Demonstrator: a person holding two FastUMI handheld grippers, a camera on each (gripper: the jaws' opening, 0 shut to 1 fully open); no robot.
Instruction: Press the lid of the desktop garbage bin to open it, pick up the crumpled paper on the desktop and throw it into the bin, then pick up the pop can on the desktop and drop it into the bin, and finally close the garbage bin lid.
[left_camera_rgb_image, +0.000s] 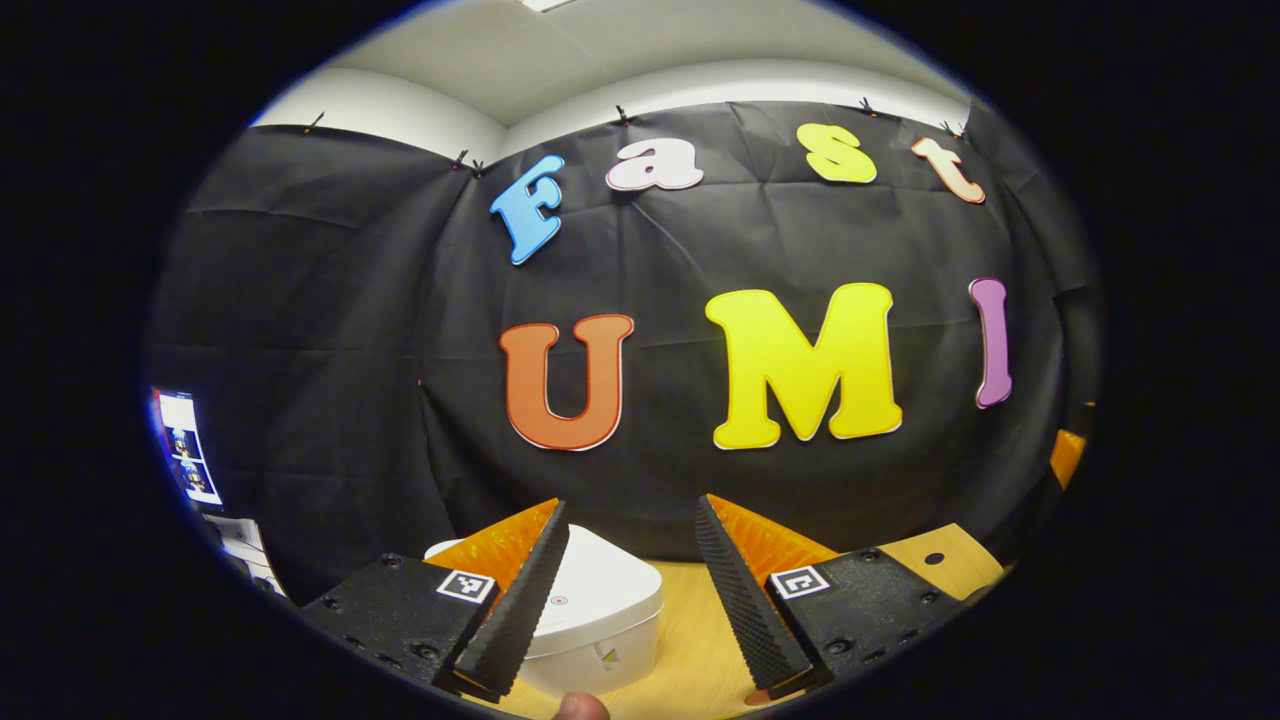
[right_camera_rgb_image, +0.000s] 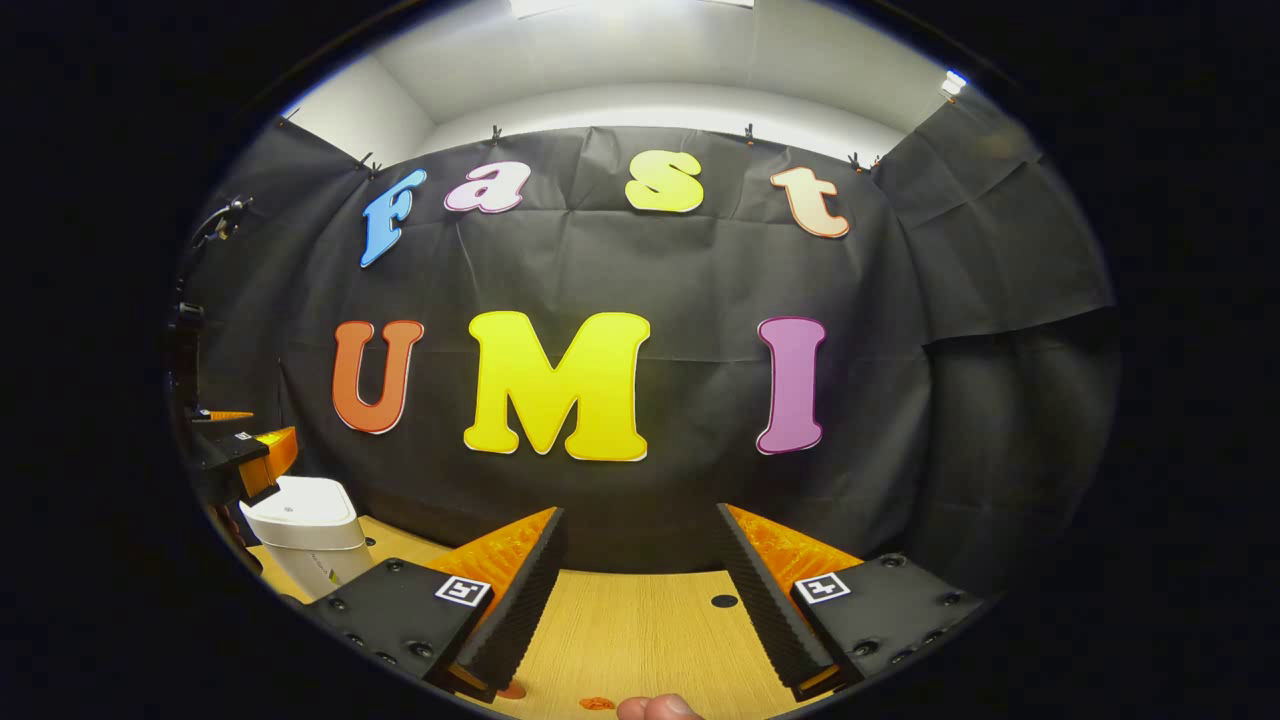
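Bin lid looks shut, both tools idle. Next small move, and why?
Probably lower the left tool toward the lid of the white bin to press it open. The lid looks closed, and the bin sits just ahead between that tool's open fingers. The right tool is open over the bare wooden table, with the bin off to its far left.

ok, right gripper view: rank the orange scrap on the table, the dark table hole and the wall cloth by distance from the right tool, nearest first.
1. Orange scrap: on the tabletop at the bottom edge, centre-left.
2. Table hole: farther up the tabletop, slightly right.
3. Wall cloth: behind the table's far edge.
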